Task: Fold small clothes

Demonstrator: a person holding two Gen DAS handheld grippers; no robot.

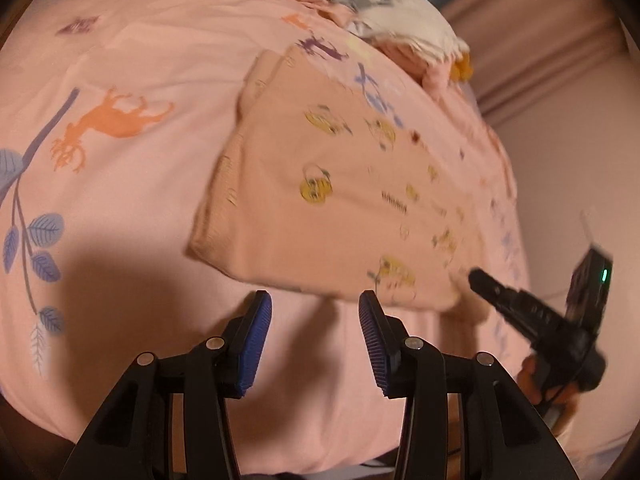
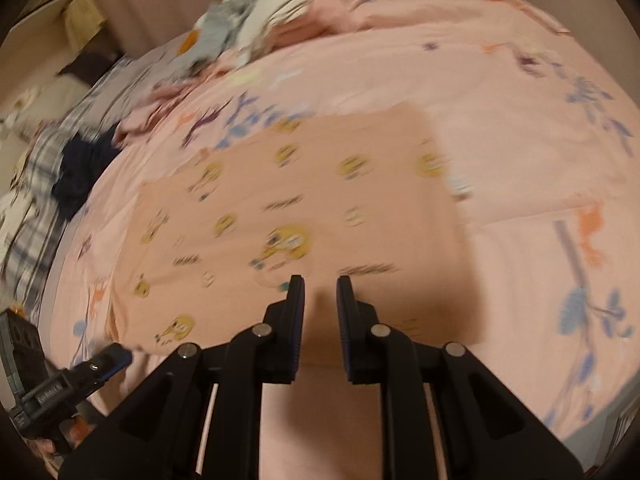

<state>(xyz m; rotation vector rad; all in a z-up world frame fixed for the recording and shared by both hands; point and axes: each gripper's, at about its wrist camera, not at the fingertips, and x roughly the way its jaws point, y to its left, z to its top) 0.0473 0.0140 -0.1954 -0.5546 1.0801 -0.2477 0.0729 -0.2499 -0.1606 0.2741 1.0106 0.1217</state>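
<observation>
A pink printed bed point(image 1: 132, 184) carries a folded peach garment point(image 1: 344, 200) flat near its middle, toward the right edge. A heap of clothes point(image 1: 384, 12) sits at the far edge. The left claw point(image 1: 315, 312) hangs released just short of the garment's near hem, nothing between its pads. The right claw point(image 2: 320, 292), jaws slightly parted, grips nothing above the garment.

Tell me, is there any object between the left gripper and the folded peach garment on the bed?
Nothing visible. The left gripper, jaws open and empty, hangs just short of the folded peach garment, with only bare bedsheet between them.
</observation>
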